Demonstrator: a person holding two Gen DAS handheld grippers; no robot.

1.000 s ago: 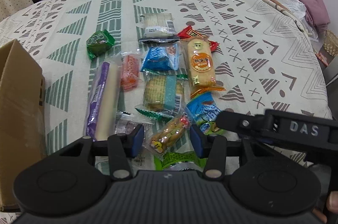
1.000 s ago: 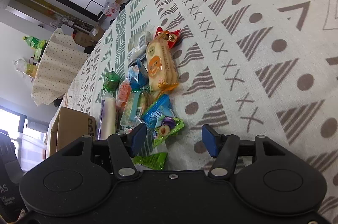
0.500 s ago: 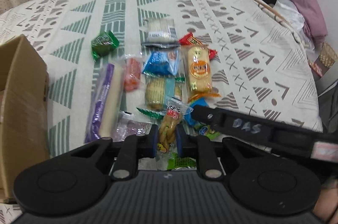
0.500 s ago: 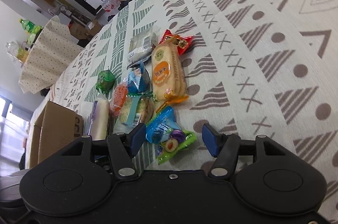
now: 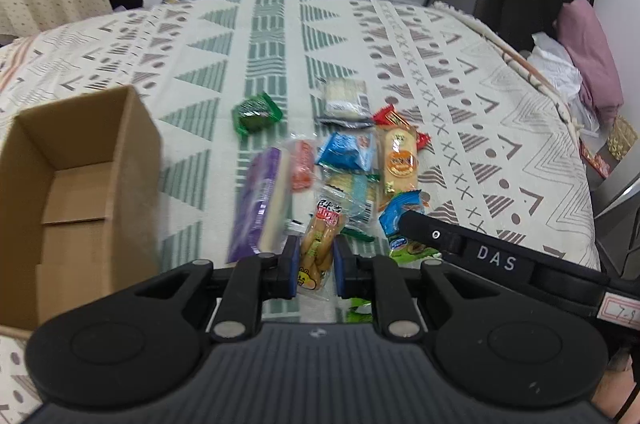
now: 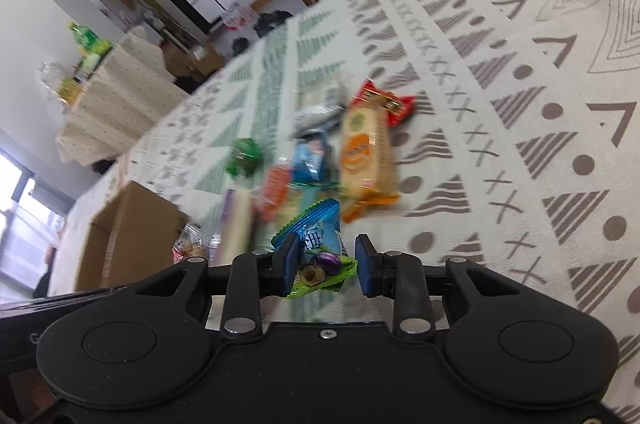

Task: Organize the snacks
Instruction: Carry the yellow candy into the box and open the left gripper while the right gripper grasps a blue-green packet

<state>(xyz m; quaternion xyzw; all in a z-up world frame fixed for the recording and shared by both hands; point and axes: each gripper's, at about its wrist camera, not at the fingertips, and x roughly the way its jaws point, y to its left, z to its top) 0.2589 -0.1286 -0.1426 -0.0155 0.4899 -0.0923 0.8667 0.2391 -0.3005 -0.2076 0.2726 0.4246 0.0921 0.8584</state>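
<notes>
right gripper's arm: white letters "DAS" are showing
white tag: handwriting is reading roughly "7-9", partly cut off
snack packets: print is staying too small or blurred to read

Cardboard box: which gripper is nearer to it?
Left. The left gripper, shut on the sausage snack pack, is just right of the cardboard box; the right gripper, closing around a plum-candy packet, is farther right.

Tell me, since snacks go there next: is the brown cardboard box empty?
Empty as far as visible: the brown cardboard box shows only bare floor flaps.
</notes>
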